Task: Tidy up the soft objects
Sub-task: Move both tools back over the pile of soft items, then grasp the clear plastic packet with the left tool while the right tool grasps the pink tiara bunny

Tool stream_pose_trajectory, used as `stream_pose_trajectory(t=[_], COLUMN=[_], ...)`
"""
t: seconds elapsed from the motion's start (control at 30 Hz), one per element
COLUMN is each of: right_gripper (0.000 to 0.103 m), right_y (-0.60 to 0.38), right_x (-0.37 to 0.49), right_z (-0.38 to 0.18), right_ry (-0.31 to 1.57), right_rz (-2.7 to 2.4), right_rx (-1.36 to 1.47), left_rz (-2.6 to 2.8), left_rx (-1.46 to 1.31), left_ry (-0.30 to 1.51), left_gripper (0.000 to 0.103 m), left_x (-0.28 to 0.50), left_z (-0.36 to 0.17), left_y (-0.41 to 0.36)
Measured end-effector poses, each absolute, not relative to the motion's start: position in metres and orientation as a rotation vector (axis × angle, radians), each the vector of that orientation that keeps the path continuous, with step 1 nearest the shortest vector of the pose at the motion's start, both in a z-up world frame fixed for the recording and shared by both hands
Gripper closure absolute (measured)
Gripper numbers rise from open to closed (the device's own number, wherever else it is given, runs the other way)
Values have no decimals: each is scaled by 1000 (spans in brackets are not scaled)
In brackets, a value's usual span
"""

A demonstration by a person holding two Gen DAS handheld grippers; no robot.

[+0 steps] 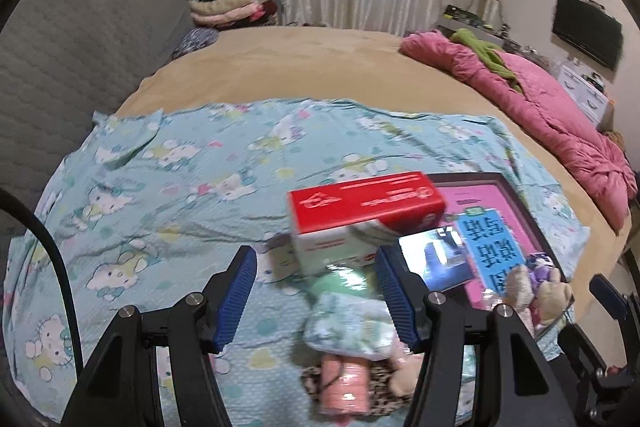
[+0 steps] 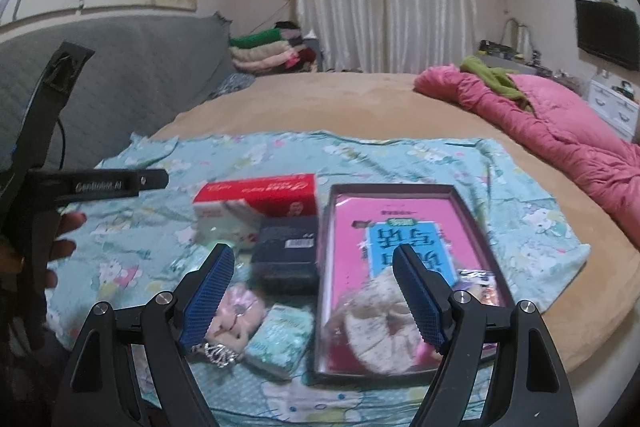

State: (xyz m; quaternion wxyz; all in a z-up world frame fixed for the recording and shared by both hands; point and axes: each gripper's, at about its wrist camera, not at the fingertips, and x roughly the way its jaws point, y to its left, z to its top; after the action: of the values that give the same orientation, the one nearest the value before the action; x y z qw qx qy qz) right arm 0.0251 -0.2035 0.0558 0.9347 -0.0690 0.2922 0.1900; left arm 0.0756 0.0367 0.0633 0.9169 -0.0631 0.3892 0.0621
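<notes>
Hovering low over the bed, the left tool (image 1: 316,287) points forward and slightly down, its blue-padded fingers (image 1: 236,297) spread wide and gripping nothing. Between them in that view lie a green wrapped roll (image 1: 344,281), a pale tissue pack (image 1: 350,325) and a pink roll (image 1: 346,385), all resting on the cartoon-cat sheet (image 1: 160,187). Just beyond stands a red and white box (image 1: 360,211), blurred at its lower edge.

The right tool (image 2: 314,293) is likewise released, jaws wide apart, angled down over the near end of the dark-rimmed tray (image 2: 468,203). Inside the tray lies a pink book with a blue label (image 2: 404,247), and a fluffy white toy (image 2: 380,323) rests on its near part, smeared by blur. A small purple trinket (image 2: 482,283) sits by the tray's right wall. Left of the tray, touching it, is a dark box (image 2: 286,255), with the red and white box behind it. Nearer the right tool's left finger are a pink plush toy (image 2: 236,315), a silver tiara-like piece (image 2: 220,353) and the tissue pack.

At the left edge of the right view the person's hand (image 2: 60,247) wraps the black handle of the left tool, fingers curled around it.

Farther out, a pink quilt (image 2: 560,131) is heaped on the tan bedspread (image 2: 320,99)
</notes>
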Motion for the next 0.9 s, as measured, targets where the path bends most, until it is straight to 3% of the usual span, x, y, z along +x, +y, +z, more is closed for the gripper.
stream_pose_trajectory(t=[0.9], right_gripper=[20], right_y=[-128], right_x=[18], right_z=[-21], right_ry=[779], right_rz=[560], right_rx=[-404], left_rz=[-43], left_rx=[-456], left_ry=[1006], left_gripper=[40], left_x=[92], left_z=[-40], left_y=[86])
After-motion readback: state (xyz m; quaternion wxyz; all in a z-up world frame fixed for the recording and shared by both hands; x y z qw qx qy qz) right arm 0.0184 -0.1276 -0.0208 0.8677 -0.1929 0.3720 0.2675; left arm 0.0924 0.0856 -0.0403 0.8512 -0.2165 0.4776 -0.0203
